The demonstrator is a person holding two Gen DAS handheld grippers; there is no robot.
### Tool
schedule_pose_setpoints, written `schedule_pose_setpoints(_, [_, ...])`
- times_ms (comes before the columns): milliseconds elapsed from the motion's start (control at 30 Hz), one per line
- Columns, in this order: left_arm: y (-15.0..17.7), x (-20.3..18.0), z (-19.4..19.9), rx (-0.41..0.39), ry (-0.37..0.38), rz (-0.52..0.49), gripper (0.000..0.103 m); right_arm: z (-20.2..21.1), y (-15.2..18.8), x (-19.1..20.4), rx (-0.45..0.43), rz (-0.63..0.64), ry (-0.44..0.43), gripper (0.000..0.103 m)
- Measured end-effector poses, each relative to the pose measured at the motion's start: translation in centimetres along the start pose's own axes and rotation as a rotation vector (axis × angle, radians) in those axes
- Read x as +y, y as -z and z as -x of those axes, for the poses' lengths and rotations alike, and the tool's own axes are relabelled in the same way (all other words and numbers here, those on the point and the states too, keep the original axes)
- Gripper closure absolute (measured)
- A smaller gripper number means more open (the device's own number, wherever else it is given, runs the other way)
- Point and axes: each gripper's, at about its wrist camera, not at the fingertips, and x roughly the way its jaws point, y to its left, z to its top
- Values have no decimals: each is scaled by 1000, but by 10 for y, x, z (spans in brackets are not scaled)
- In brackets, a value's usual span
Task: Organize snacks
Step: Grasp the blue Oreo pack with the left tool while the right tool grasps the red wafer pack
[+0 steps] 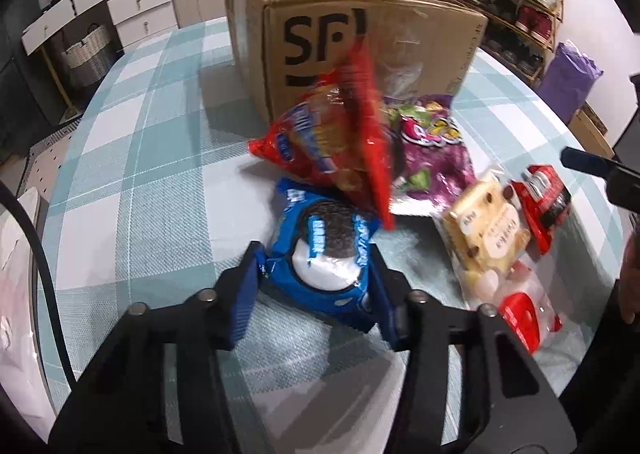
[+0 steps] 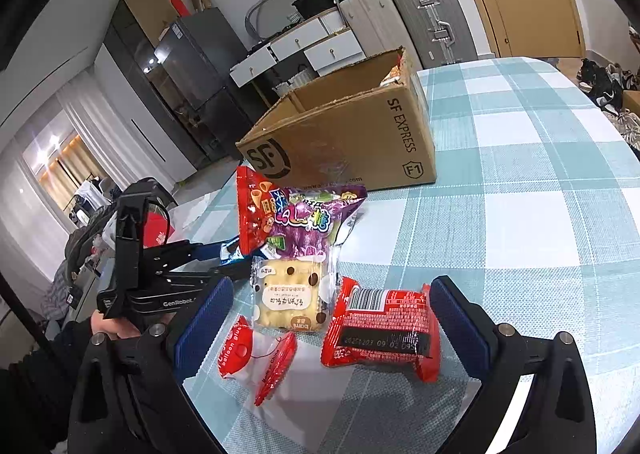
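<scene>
Two tool pads (image 1: 244, 294) on Oreo pack (image 1: 324, 254)

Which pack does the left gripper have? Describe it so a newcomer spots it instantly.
Start at the open cardboard box on the checked tablecloth; a heap of snack bags lies in front of it. At the heap's near end, the left gripper is closed on the blue cookie pack. It is the only blue pack, showing a dark sandwich cookie with white cream, while its neighbours are red, purple or clear.

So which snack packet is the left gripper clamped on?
The blue cookie packet, pinched between the left gripper jaws; the red, purple and clear packets lie free.
</scene>
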Motion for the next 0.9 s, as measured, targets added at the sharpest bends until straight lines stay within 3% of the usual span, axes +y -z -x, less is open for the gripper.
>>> schedule_pose_setpoints(600, [22, -16, 32, -16, -23, -3, 62, 9, 2, -5, -26, -8, 46, 3])
schedule_pose_setpoints(900, [24, -46, 78, -131, -36, 20, 61, 9, 2, -16, -17, -40, 143, 3])
